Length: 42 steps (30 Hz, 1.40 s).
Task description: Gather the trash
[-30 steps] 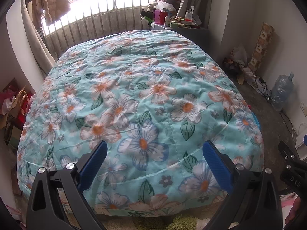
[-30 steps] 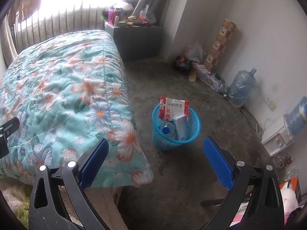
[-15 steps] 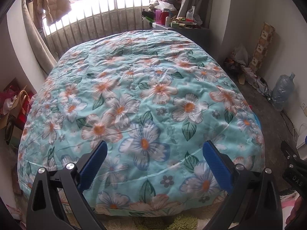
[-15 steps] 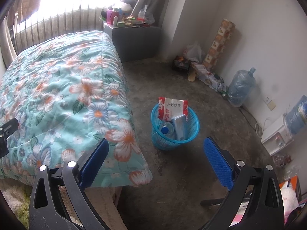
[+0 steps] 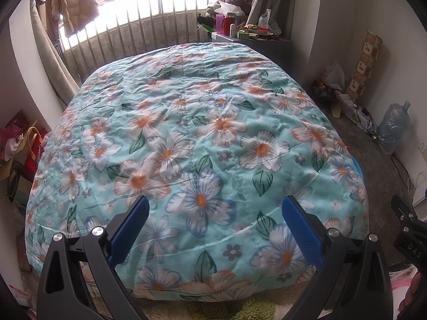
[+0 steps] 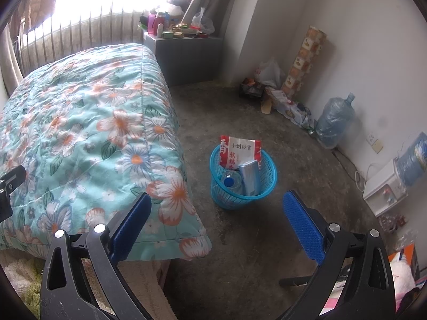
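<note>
Judging the collecting as mostly done: sitting on the bare grey concrete floor just beside the bed's corner, a round blue plastic mesh basket already carrying trash. Leaning against its far rim and poking above it, a red-and-white snack bag with printed characters; standing tilted in front of that, a pale blue flat carton; lying low at the left inside, a clear plastic bottle with a blue cap. Showing room at the near side of the basket.

Hovering above the foot of the bed, the left gripper with blue-padded fingers spread wide and gripping nothing. Hanging over the floor, well apart from the basket, the right gripper with fingers likewise spread wide and carrying nothing.

Covering the bed, a turquoise quilt printed with white and orange flowers, showing no loose wrapper or bottle anywhere on it in either view. Peeking out past the quilt's right edge in the left view, only a sliver of the basket.

Remaining, if anything, as a guess: the clutter of bags and boxes along the far wall, though not clear whether that counts as trash. Possibly looking at a finished job.
</note>
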Tool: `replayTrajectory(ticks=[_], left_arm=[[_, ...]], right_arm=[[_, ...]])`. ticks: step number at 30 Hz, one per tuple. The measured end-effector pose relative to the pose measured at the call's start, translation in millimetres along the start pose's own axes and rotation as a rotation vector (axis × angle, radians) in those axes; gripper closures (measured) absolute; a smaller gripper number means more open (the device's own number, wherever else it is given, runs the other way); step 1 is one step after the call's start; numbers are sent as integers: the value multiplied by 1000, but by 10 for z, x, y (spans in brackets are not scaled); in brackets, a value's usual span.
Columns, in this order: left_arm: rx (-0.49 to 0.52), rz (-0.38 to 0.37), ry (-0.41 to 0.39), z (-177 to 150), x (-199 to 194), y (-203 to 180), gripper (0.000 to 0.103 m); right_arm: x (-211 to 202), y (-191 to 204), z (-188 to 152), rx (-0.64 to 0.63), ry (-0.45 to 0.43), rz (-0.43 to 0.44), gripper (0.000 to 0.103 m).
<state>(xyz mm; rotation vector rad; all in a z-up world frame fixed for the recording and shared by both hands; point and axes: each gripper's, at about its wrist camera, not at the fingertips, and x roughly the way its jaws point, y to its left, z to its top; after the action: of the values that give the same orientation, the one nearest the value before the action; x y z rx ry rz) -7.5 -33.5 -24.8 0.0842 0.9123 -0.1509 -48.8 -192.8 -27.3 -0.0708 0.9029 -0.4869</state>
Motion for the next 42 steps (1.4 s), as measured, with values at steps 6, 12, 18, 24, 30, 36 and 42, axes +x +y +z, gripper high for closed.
replayTrajectory(ticks=[6, 12, 18, 24, 30, 36, 42], left_arm=[[0, 0, -1, 2, 0, 1, 6], [-1, 0, -2, 12, -4, 14, 6], [0, 0, -2, 13, -6, 22, 6], [-1, 0, -1, 11, -5, 27, 6], [0, 1, -3, 8, -5, 35, 6], [-1, 1, -1, 6, -7, 41, 6], [-1, 1, -2, -1, -3, 35, 6]], right_arm=[[4, -8, 6, -2, -2, 1, 8], [0, -15, 28, -5, -3, 1, 8], [0, -7, 36, -5, -1, 1, 8], [-4, -7, 39, -5, -1, 2, 8], [-4, -3, 36, -4, -1, 1, 8], [-9, 11, 26, -3, -1, 0, 8], [-16, 13, 26, -3, -1, 0, 8]])
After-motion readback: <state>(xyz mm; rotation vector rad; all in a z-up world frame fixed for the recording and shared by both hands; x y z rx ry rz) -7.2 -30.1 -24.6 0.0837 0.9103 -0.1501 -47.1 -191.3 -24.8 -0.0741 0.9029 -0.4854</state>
